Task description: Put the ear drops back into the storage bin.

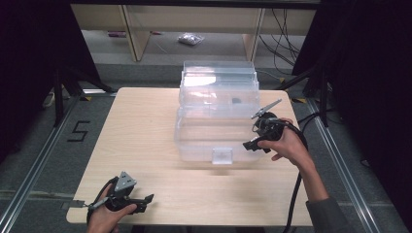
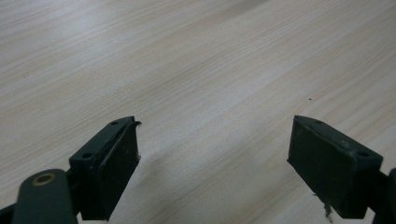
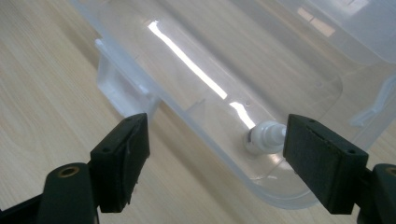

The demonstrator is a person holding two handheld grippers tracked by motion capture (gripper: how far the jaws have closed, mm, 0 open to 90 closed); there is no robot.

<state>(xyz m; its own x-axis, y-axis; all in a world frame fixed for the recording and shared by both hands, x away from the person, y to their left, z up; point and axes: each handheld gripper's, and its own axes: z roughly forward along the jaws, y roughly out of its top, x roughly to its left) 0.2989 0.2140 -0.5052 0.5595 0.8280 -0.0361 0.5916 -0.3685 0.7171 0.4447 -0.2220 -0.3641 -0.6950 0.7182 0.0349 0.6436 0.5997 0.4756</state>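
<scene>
My left gripper (image 1: 144, 200) rested low over the bare wooden table (image 1: 145, 126) near its front left corner, jaws spread wide with nothing between them. My right gripper (image 1: 253, 138) hovered at the right side of the clear plastic storage box (image 1: 217, 121) in the middle of the table, its jaws also apart and empty. A small white object (image 3: 265, 136), too blurred to name, lay inside the box by one jaw.

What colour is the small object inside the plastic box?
White; the small capped object in the clear plastic box shows best in the right gripper view.
</scene>
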